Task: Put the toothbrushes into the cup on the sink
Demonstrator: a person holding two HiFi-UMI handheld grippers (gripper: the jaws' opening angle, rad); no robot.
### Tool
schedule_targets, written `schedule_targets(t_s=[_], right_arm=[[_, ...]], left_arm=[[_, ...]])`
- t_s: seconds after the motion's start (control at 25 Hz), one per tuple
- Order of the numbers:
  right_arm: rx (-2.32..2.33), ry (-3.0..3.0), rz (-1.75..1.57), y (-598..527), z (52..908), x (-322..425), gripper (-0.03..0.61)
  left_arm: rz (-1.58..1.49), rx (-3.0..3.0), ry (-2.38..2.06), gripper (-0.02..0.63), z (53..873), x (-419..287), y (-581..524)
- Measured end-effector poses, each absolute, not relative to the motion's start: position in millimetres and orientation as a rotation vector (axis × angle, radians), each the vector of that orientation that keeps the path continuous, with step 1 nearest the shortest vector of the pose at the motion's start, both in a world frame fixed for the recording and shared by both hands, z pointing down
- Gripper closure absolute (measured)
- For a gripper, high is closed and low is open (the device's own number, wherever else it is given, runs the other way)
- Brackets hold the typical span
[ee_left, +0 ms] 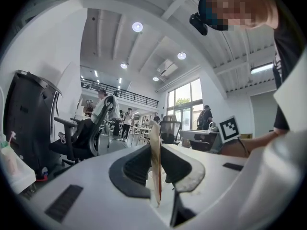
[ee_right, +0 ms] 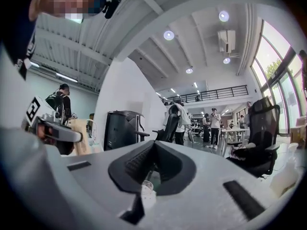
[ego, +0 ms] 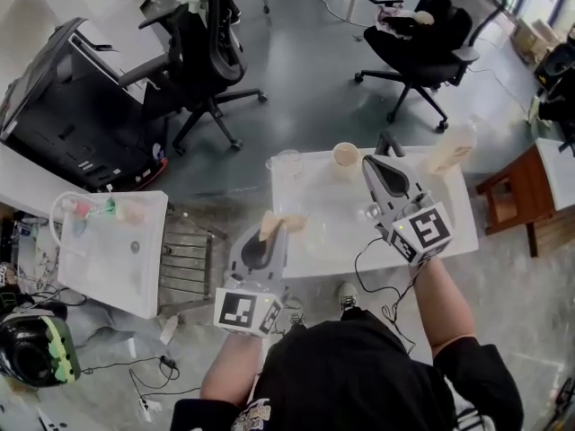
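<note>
Head view: clear cup (ego: 287, 162) and beige cup (ego: 346, 154) on white table (ego: 431, 232)

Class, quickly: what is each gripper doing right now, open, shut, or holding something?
Left gripper: shut on a thin beige strip, possibly a toothbrush.
Right gripper: shut, nothing between its jaws.

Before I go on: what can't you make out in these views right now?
1. Thin tan piece in the left tongs: edge-on in the left gripper view, tiny in the head view; unidentifiable.
2. Coloured items at the sink's far edge, head view: too small to tell toothbrushes from cup.
3. Pale bottle at the table's far corner, head view: blurred, washed out.
</note>
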State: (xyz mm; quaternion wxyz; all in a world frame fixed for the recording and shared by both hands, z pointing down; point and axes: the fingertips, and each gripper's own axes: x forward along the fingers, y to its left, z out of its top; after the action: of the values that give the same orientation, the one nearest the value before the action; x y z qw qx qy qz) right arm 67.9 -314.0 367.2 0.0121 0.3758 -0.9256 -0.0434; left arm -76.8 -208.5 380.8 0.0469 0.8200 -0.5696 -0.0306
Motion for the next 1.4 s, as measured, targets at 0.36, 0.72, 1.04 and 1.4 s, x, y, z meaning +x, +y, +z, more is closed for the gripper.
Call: schedule_targets(t_s=[0.36,0.72,1.04,1.4], right_arm=[[1.215,-2.892,-0.132,-251.9,332.1,80.4,0.572],[1.225,-2.86,-0.146,-229.7,332.8,77.7,0.572],[1.211,-2.869,-0.124,-225.1,336.3,72.3,0.572],[1.186,-2.879,-0.086,-224.5,342.7,68.3,0.572]], left_arm=[[-0.126,2.597,-1.667,0.554,361.1,-63.3,-211.0],[-0.136,2.632,-1.65,0.554,349.2,-64.3,-207.8],[-0.134,2.643,-1.666,0.554,343.1,-68.1,-205.4],[-0.138,2.646,-1.731,0.554,331.7,-77.9,-215.2]])
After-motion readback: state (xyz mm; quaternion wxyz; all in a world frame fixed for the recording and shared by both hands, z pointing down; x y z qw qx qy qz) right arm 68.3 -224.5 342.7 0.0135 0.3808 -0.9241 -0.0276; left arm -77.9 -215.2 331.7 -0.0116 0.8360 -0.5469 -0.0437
